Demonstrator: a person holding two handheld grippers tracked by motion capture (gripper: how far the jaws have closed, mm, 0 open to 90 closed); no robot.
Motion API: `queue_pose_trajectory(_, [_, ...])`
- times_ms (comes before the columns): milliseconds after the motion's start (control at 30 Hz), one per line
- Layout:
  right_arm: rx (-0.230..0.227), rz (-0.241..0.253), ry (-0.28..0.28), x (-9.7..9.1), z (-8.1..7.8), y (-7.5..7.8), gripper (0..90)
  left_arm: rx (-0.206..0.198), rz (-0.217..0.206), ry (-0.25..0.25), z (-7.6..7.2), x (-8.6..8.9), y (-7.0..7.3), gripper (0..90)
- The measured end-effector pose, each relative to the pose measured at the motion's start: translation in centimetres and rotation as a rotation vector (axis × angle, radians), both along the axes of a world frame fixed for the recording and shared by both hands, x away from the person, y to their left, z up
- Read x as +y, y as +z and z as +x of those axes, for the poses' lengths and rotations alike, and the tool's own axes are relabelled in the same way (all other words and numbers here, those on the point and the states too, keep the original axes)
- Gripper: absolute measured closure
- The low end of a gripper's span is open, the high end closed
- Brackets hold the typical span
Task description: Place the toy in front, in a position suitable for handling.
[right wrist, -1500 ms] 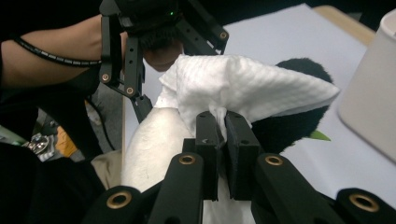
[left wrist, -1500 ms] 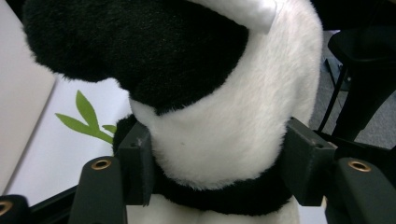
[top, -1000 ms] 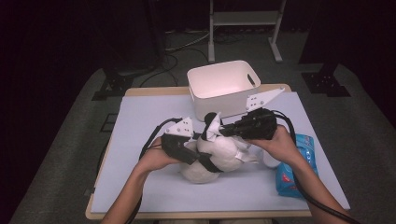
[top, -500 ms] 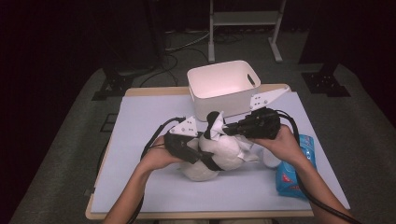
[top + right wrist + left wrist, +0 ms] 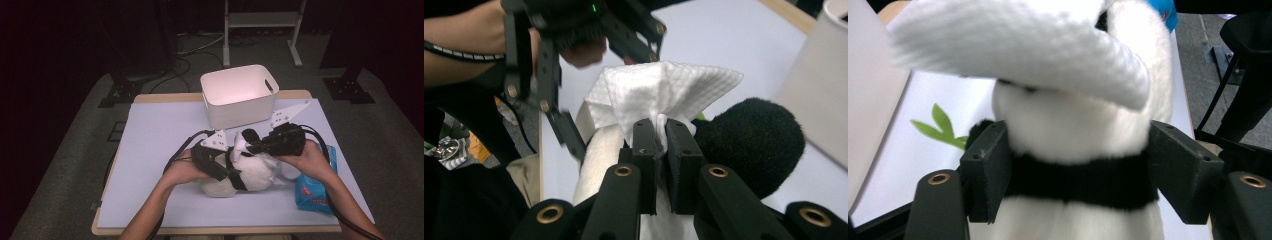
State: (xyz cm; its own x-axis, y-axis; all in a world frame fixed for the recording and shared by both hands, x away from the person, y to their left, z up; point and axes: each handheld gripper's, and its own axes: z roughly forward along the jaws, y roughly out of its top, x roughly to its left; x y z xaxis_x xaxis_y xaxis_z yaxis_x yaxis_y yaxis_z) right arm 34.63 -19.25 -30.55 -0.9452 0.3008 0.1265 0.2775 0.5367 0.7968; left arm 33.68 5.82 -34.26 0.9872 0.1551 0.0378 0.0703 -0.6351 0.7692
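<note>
Lying on the pale table (image 5: 160, 150) just in front of a white plastic bin (image 5: 240, 95), black-and-white plush panda (image 5: 245, 175): L gripper (image 5: 1075, 172) clamps its middle; R gripper (image 5: 663, 150), jaws nearly closed, pinches white paper towel (image 5: 664, 90) w/ towel draped over it.

Black-and-white plush panda (image 5: 240, 175) lies on the table, white tissue (image 5: 659, 95) against its head

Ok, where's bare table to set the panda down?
Free: the mat's left half, from the white bin to the near edge. Crowded: the centre-right, where both grippers hold the panda, with the blue packet by the right edge.
</note>
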Motion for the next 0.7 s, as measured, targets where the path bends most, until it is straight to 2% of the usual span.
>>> queue_pose_trajectory(67, [0.007,-0.013,-0.023,-0.9,-0.1,-0.4,83.4,-0.007,0.036,0.015,0.1,0.3,-0.2,24.8])
queue_pose_trajectory(167, [0.026,-0.01,-0.035,-2.1,0.0,-1.2,83.4,0.005,0.015,0.03,0.2,1.0,-0.3,21.6])
queue_pose_trajectory(300, [0.051,-0.024,-0.048,-3.3,-0.2,-2.3,83.4,0.031,0.028,0.05,0.5,1.7,-0.6,15.3])
queue_pose_trajectory(367, [0.062,-0.015,-0.044,-3.6,-0.3,-2.5,83.4,0.04,0.035,0.052,0.7,1.8,-0.7,10.8])
queue_pose_trajectory(400, [0.072,-0.006,-0.035,-4.0,-0.4,-2.7,83.4,0.065,0.031,0.05,0.9,2.1,-1.0,10.3])
queue_pose_trajectory(467, [0.073,-0.003,-0.033,-4.0,-0.5,-2.7,83.4,0.076,0.032,0.046,0.9,2.1,-1.1,9.2])
queue_pose_trajectory(533, [0.08,-0.003,-0.026,-4.1,-0.5,-2.8,83.4,0.115,0.047,0.02,1.1,2.1,-1.7,8.3])
queue_pose_trajectory(600, [0.08,-0.008,-0.024,-4.0,-0.5,-2.8,83.4,0.14,0.043,0.025,1.3,1.9,-2.1,6.0])
queue_pose_trajectory(700, [0.081,-0.016,-0.022,-3.9,-0.5,-2.7,83.4,0.154,0.026,0.022,1.5,1.9,-2.3,5.3])
